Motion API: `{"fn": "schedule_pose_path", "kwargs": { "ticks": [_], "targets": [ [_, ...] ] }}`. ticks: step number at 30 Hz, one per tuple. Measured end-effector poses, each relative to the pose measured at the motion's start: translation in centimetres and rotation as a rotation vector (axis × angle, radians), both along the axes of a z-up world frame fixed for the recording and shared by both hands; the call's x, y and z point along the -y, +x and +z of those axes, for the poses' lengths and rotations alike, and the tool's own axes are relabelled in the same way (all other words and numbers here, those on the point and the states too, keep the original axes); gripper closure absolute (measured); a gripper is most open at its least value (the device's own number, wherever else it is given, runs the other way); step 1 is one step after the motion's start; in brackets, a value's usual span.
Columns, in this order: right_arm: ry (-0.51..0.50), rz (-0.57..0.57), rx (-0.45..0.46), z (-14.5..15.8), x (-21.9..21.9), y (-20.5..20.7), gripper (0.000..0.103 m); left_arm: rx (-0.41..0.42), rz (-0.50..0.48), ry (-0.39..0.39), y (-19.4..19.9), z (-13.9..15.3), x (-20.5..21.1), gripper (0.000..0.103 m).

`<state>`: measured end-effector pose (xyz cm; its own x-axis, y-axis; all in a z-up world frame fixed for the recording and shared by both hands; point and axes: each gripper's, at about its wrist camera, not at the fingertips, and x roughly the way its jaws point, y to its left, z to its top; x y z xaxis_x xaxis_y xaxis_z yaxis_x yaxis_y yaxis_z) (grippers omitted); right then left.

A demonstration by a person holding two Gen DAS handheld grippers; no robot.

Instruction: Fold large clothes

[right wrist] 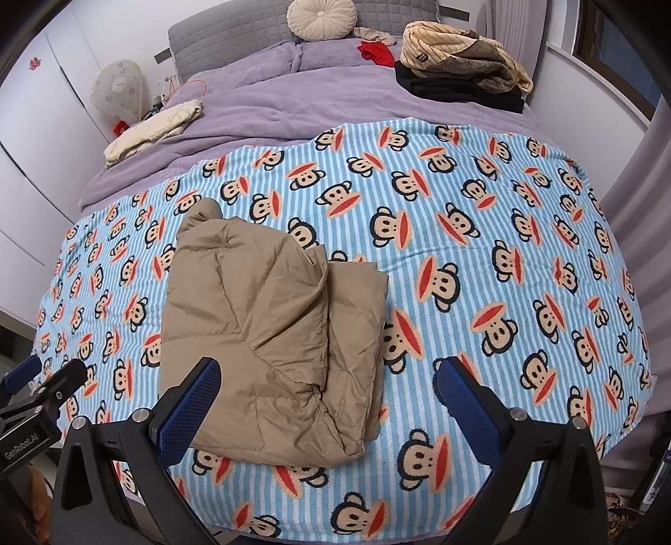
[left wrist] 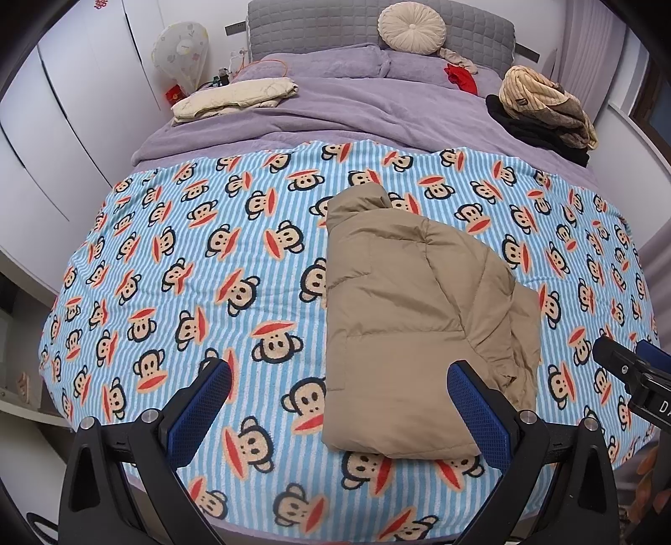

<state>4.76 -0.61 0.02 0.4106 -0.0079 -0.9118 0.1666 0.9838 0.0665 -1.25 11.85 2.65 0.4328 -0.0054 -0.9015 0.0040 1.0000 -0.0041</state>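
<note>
Jacket point(left wrist: 402, 318) lies half-folded near bed's point(left wrist: 318, 105) front edge: puffy, light, slippery; pinch hem corners. Left gripper point(left wrist: 339, 402), right gripper point(right wrist: 327, 402) gape, empty.

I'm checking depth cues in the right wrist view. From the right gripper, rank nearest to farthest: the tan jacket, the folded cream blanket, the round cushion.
From the right gripper:
1. Tan jacket, just ahead, left of centre.
2. Folded cream blanket, far left on the purple bedding.
3. Round cushion, at the headboard, centre.

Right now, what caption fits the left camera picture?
Open left gripper hovers over a folded tan jacket on the monkey blanket.
</note>
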Motion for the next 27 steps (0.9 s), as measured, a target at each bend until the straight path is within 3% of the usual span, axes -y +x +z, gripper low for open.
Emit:
{"fn": "schedule_pose_path", "kwargs": {
  "ticks": [27],
  "targets": [
    [0.015, 0.006, -0.016, -0.56, -0.53, -0.49, 0.000, -0.017, 0.002, -0.002, 0.24, -0.51, -0.18, 0.000]
  ]
}}
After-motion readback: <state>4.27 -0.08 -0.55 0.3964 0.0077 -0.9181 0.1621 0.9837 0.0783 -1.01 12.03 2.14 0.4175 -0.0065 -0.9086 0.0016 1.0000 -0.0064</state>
